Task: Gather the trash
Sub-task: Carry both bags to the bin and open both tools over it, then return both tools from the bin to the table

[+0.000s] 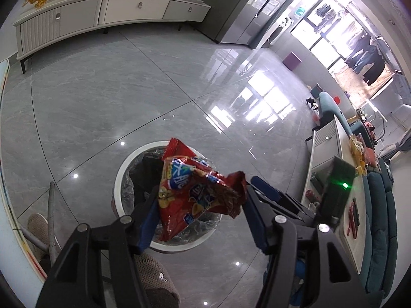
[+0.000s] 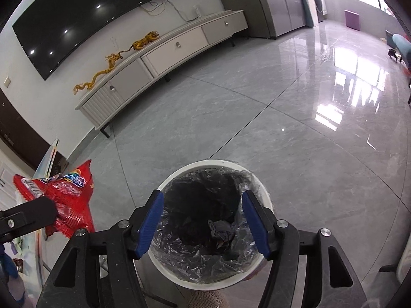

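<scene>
Home living room: wall-mounted television, low white media cabinet, teal sofa, glossy tiled floor

Golden dragon figurine and tiger figurine atop white TV cabinet, below wall-mounted television.

Open floor rings the bin; its mouth gapes unblocked

Bin interior behind red snack bag
</scene>
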Available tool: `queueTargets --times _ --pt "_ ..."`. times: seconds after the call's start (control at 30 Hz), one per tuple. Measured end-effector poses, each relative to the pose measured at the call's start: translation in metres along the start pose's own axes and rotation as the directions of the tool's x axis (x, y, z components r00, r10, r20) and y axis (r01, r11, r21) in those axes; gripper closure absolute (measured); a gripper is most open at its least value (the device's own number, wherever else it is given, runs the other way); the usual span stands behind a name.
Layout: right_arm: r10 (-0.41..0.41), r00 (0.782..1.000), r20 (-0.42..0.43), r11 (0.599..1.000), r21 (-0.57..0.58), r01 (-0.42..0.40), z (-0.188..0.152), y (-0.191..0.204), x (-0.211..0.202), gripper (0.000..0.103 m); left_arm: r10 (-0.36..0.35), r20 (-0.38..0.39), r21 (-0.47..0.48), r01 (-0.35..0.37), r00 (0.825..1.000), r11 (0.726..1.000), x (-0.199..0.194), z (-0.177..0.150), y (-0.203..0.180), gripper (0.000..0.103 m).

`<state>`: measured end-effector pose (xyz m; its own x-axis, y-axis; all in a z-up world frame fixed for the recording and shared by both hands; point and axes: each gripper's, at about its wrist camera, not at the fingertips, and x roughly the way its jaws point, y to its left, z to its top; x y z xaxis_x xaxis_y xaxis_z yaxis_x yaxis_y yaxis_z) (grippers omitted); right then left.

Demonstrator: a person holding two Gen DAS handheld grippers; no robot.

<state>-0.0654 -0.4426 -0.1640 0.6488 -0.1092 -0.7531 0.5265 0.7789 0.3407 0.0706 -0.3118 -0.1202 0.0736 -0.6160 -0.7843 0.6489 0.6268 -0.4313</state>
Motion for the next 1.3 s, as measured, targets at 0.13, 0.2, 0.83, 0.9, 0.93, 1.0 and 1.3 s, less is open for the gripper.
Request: queueTargets --times 0.13,0.2,0.83,0.9,0.93,1.0,1.3 --pt "-0.040 0.999 0.032 0.998 0.042 0.039 -0.003 -0.016 -0.021 0.042 -0.025 -0.009 -0.016 0.025 1.000 1.000 0.012 0.007 0.000 0.039" --pt "-0.066 0.997 0.045 0.997 0.055 0.063 -0.006 -0.024 -0.033 0.042 -0.027 -0.016 -0.012 0.027 1.000 1.000 0.017 0.010 -0.002 0.035" --pt "-0.044 0.974 0.223 0.999 0.022 0.040 0.007 0.012 -0.118 0.040 0.061 0.274 0.032 -0.073 0.960 0.997 -0.089 -0.010 -0.020 0.032" --pt "-0.023 0.968 0.249 1.000 -0.004 0.025 0.007 0.025 -0.130 0.038 0.074 0.301 0.044 -0.091 0.951 0.995 -0.110 -0.017 -0.023 0.032" --pt "-0.014 0.965 0.260 1.000 -0.014 0.018 0.007 0.031 -0.136 0.037 0.082 0.313 0.052 -0.103 0.946 0.993 -0.121 -0.022 -0.025 0.031" --pt "0.011 0.958 0.286 0.999 -0.040 0.001 0.008 0.047 -0.149 0.036 0.090 0.340 0.059 -0.117 0.936 0.991 -0.143 -0.031 -0.026 0.031" --pt "0.141 0.927 0.348 0.976 -0.208 -0.070 0.000 0.129 -0.188 0.034 0.181 0.500 0.022 -0.222 0.847 0.975 -0.249 -0.089 0.004 0.031"
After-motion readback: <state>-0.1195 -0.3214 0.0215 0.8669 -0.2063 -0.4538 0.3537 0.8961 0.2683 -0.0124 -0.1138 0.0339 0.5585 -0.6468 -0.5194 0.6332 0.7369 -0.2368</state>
